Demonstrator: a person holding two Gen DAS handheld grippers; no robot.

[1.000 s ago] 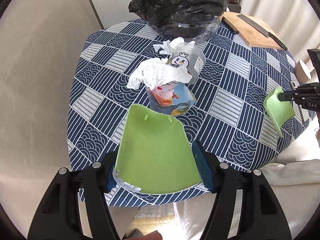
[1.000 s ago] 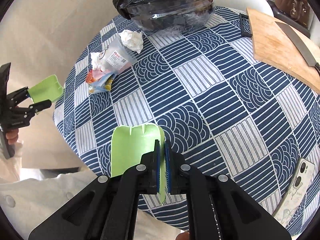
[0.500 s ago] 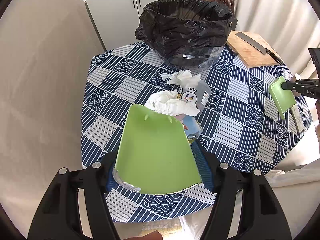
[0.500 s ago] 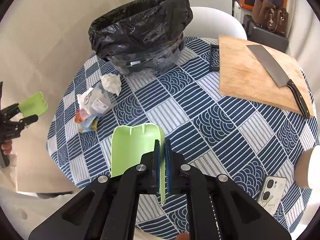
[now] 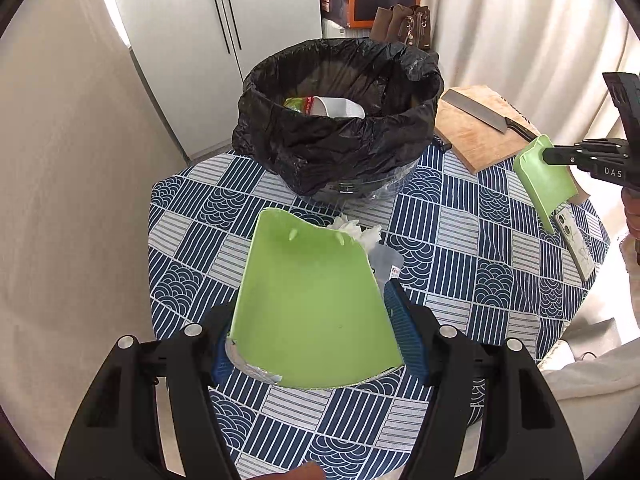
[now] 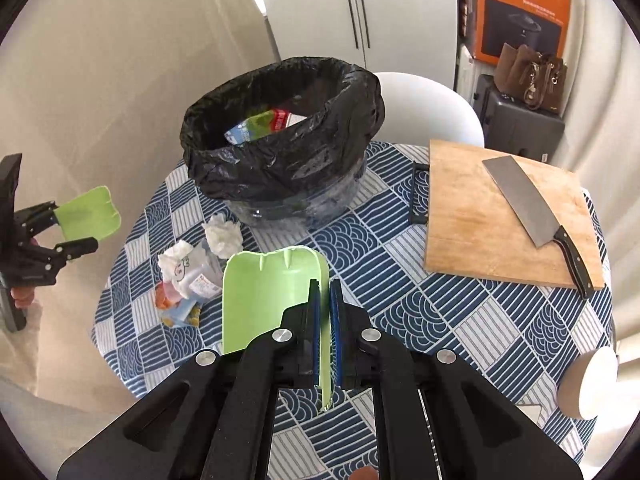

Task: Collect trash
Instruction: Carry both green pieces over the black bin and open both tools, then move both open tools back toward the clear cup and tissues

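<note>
My left gripper [image 5: 312, 336] is shut on a green scoop [image 5: 308, 304], held above the table in front of the trash pile. The pile, crumpled white tissues [image 6: 223, 234], a clear plastic cup [image 6: 196, 270] and colourful wrappers [image 6: 178, 308], lies on the blue patterned tablecloth [image 6: 400, 280]; the left wrist view shows only a tissue edge [image 5: 356, 230] behind the scoop. My right gripper [image 6: 324, 316] is shut on a second green scoop [image 6: 264, 300], right of the pile. A bin with a black bag [image 5: 340, 120] stands behind, with trash inside.
A wooden cutting board [image 6: 500, 216] with a cleaver [image 6: 532, 216] lies at the right. A phone [image 5: 576, 240] and a white roll [image 6: 588, 380] sit near the table's right edge. A white chair [image 6: 424, 104] stands behind the bin.
Both grippers have risen and pulled back from the table, scoops still held. The bin's inside has come into view. The trash pile has not moved.
</note>
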